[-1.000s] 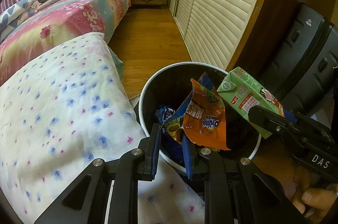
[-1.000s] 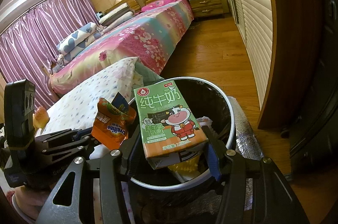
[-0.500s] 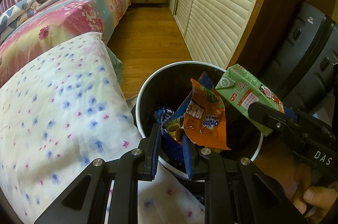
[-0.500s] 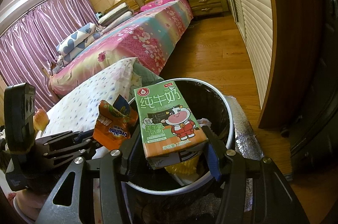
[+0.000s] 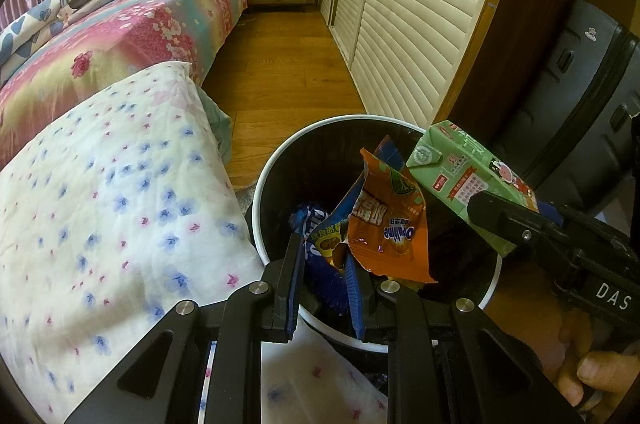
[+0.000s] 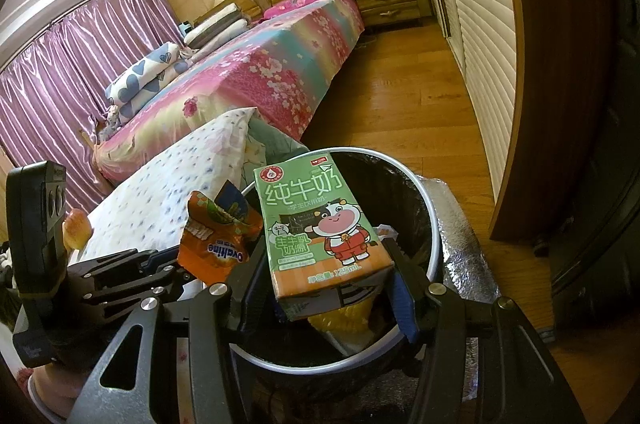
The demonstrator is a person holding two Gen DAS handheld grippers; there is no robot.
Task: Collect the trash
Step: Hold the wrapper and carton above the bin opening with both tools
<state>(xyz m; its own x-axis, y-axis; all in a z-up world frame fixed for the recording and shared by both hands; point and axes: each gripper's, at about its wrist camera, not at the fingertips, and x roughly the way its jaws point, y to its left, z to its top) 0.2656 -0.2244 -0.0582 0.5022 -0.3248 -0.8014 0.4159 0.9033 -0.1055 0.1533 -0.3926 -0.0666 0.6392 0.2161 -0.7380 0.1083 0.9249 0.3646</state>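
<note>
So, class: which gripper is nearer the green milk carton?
Right. The right gripper is shut on the green milk carton above the trash bin; the left gripper, beside it, holds the orange Ovaltine wrapper.

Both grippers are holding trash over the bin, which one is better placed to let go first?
Probably right. The right gripper holds the milk carton well inside the bin rim. The left gripper pinches its orange wrapper near the rim's edge.
</note>
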